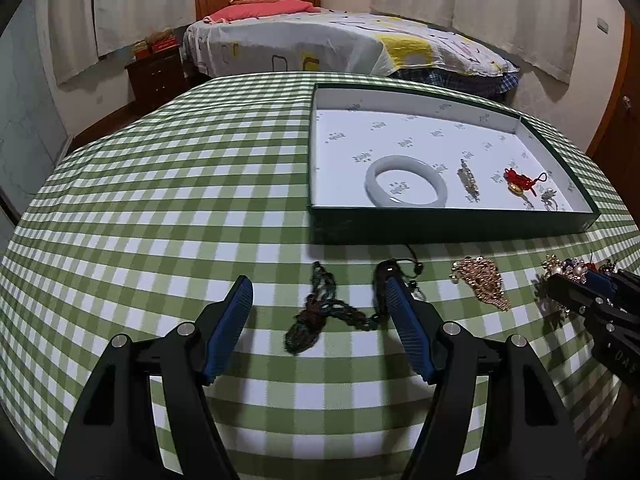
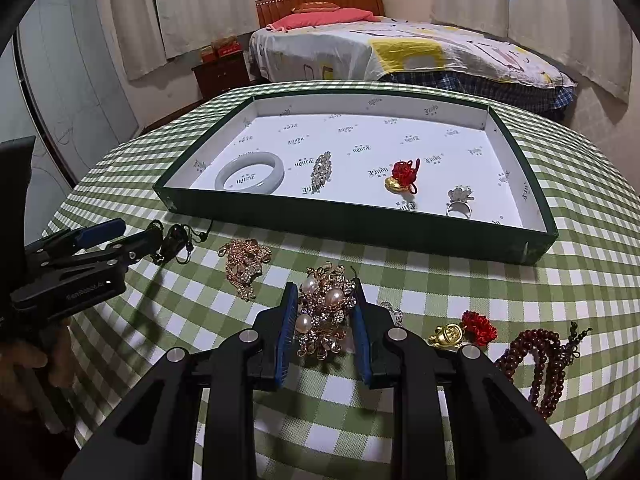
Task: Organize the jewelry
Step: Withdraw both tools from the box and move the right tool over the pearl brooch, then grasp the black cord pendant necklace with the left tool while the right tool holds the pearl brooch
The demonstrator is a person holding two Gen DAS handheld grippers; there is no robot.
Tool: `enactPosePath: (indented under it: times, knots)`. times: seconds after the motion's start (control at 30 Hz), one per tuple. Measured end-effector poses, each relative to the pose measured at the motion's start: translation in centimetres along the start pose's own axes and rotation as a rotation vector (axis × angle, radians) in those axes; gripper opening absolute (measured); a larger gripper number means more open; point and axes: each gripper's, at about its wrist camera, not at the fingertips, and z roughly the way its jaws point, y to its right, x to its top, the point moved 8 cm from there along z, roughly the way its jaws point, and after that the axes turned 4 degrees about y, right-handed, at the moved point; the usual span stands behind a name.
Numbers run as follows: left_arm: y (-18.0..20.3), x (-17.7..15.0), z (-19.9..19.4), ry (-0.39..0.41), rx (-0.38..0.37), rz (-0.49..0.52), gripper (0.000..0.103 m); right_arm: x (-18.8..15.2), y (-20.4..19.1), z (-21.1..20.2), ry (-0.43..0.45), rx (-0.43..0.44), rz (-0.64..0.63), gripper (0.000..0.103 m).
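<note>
Hidden or cut off: your left gripper covers part of the dark cord bracelet with its right finger; the bracelet's full shape is hard to make out. In the left view the right gripper is cut by the frame edge, and the pearl brooch is partly behind it there.
Hard to read: the dark beaded necklace is a tangled heap; you cannot count its strands.
Left jaws: spread wide either side of the necklace, the pads apart from it.
Right jaws: drawn in against both sides of the pearl brooch, pinching it on the cloth.
Tray: green walls, white printed lining, at the far side of the checked tablecloth.
In the tray, four pieces: one pale bangle, one rhinestone brooch, one red-knot gold charm, one silver ring.
On the cloth, six pieces: necklace, cord bracelet, one gold rhinestone brooch, pearl brooch, one second red-knot gold charm, one string of brown prayer beads, cut by the gripper body.
Your hand: only fingers show, dark and blurred.
</note>
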Motion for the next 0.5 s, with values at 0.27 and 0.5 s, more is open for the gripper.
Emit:
enactPosePath:
  times: [0.27, 0.5]
  knots:
    - [0.1, 0.2, -0.1, -0.015, -0.043, -0.039, 0.067, -0.1, 0.1, 0.0, -0.004, 0.006, 0.005, 0.027]
    - [2.9, 1.0, 0.0, 0.006, -0.08, 0.026, 0.057, -0.2, 0.1, 0.1, -0.006, 0.002, 0.009, 0.027]
